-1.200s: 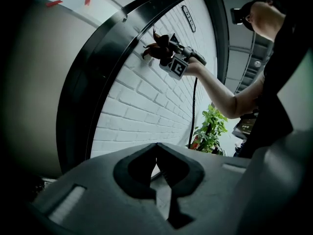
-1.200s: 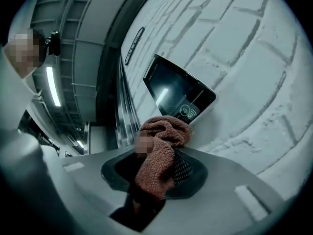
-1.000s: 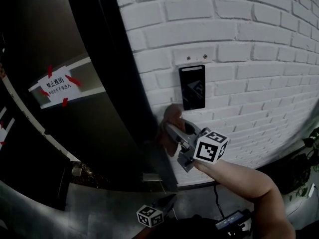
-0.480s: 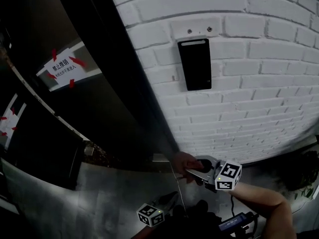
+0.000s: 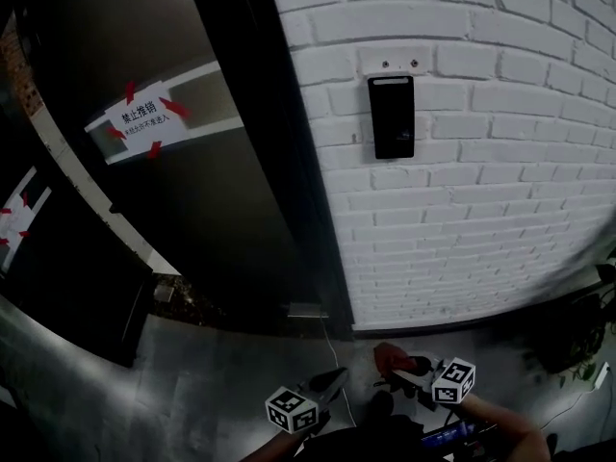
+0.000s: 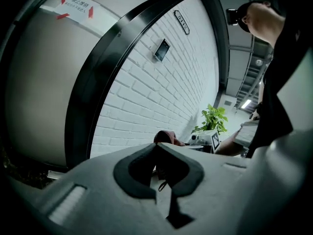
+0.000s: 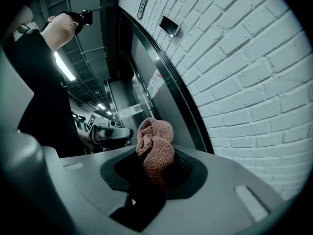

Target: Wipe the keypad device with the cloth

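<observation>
The black keypad device (image 5: 392, 115) hangs on the white brick wall (image 5: 481, 191), high above both grippers; it appears small in the left gripper view (image 6: 162, 49) and the right gripper view (image 7: 169, 26). My right gripper (image 5: 402, 366) is low at the bottom of the head view, shut on a bunched reddish-brown cloth (image 5: 388, 356). That cloth (image 7: 156, 136) sticks up out of the right gripper (image 7: 154, 155). Further left and just as low, my left gripper (image 5: 334, 380) is shut, its jaw tips meeting with nothing in them (image 6: 157, 146). The cloth (image 6: 166, 136) shows beyond it.
A dark curved glass door (image 5: 192, 219) with a black frame (image 5: 298, 181) stands left of the wall and bears a white notice (image 5: 142, 121) taped in red. Grey floor (image 5: 221, 383) lies below. A potted plant (image 6: 212, 119) stands further along the wall.
My right gripper has dropped with the cloth from just beside the keypad device down to near the floor. The left gripper has stayed low.
</observation>
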The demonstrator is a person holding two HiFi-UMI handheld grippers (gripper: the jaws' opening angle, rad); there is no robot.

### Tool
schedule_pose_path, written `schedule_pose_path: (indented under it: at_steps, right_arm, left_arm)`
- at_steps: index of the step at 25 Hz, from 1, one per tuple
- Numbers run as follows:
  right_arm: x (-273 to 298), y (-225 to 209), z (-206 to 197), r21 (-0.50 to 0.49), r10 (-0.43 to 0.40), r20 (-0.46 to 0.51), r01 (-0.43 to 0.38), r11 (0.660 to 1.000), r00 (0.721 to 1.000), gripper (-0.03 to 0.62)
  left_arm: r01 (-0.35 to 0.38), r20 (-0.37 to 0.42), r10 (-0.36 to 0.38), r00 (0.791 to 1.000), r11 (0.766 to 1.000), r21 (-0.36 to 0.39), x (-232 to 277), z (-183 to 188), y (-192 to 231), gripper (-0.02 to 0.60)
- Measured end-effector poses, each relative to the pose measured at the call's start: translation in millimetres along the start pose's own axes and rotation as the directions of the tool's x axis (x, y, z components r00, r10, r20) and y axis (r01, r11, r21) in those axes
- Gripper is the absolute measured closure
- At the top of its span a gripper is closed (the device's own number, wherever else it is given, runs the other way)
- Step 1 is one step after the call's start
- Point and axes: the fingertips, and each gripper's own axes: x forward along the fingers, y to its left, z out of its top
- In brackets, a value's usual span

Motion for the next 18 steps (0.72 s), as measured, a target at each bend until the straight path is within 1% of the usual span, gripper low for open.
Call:
schedule_pose_path:
  at_steps: [2, 4, 6, 9, 15, 18]
  right_arm:
    - [-4.4, 21.8, -9.2, -0.011, -0.049, 0.028, 0.050, 0.999, 0.998, 0.474]
    - [-5.6, 47.8, -18.6, -0.015, -0.091, 0.076, 0.092, 0.996, 0.993, 0.474]
    - [-10.7, 68.2, -22.2, -0.011, -0.129, 0.129, 0.132, 0.991, 0.983, 0.473]
    - [-21.4, 96.3, -23.9, -0.019, -0.172, 0.177, 0.178, 0.984, 0.969, 0.473]
    - [-37.5, 155.8, -43.3, -0.015, -0.246, 0.211, 0.254, 0.967, 0.946, 0.473]
    - [-39.7, 182.8, -60.8, -0.042, -0.252, 0.197, 0.265, 0.963, 0.947, 0.473]
  left_arm:
    - [0.013, 0.003, -0.013, 1.000, 1.000, 0.004, -17.2, -10.9, -10.8, 0.577]
    - [0.025, 0.002, -0.025, 1.000, 1.000, 0.008, -38.2, -22.7, -21.1, 0.577]
    - [0.044, 0.013, -0.044, 0.999, 0.999, 0.010, -52.9, -31.5, -32.0, 0.577]
    - [0.076, 0.031, -0.077, 0.997, 0.997, 0.016, -70.0, -43.7, -49.0, 0.577]
    - [0.144, 0.014, -0.144, 0.989, 0.989, 0.026, -103.3, -73.4, -83.5, 0.577]
    - [0.173, -0.004, -0.173, 0.985, 0.985, 0.021, -112.9, -89.6, -95.9, 0.577]
